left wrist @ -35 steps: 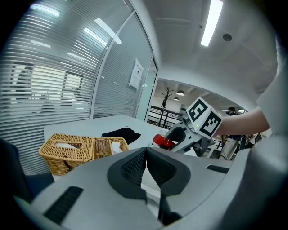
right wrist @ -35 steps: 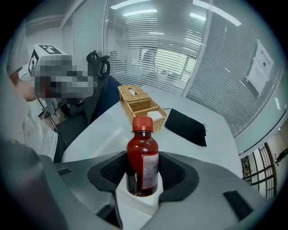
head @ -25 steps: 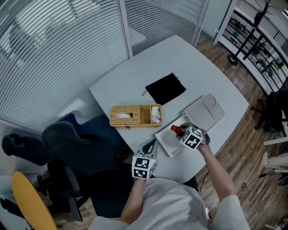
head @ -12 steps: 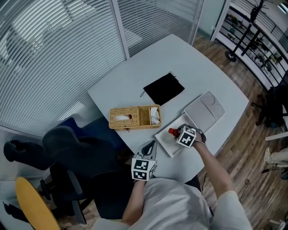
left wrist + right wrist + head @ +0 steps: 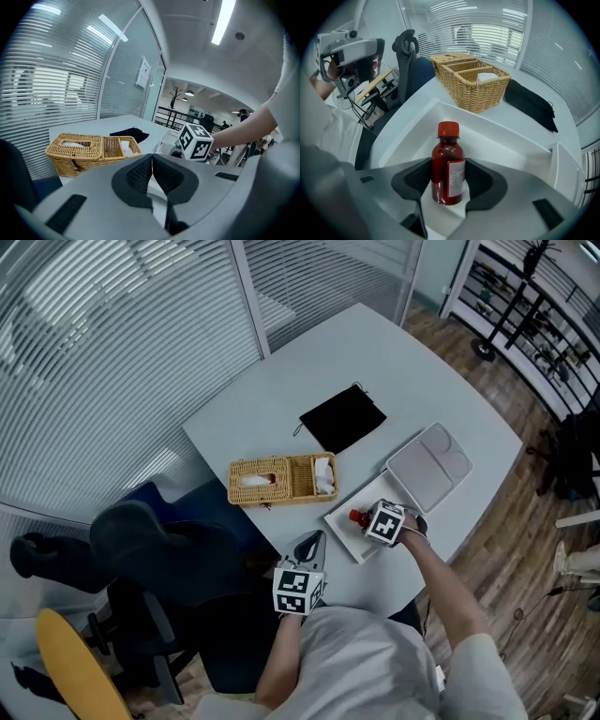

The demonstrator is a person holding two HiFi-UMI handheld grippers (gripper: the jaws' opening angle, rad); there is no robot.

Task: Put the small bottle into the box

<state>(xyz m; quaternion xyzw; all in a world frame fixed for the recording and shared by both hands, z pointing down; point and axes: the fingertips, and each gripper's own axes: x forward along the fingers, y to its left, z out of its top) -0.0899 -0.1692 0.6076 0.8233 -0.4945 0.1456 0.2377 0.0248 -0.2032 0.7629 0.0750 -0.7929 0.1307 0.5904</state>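
A small dark-red bottle with a red cap stands upright between the jaws of my right gripper, which is shut on its body. It is inside the open white box; whether its base touches the box floor is hidden. From the head view the red cap shows just left of the right gripper, over the box near the table's front edge. My left gripper is at the table's front edge, left of the box. Its jaws are shut with nothing between them.
The box's white lid lies open to the right. A wicker basket with white tissue sits left of the box, and a black pouch lies behind it. A dark office chair stands off the table's left edge.
My right gripper has shifted slightly left and lower with the bottle, deeper over the box. The left gripper has stayed in place.
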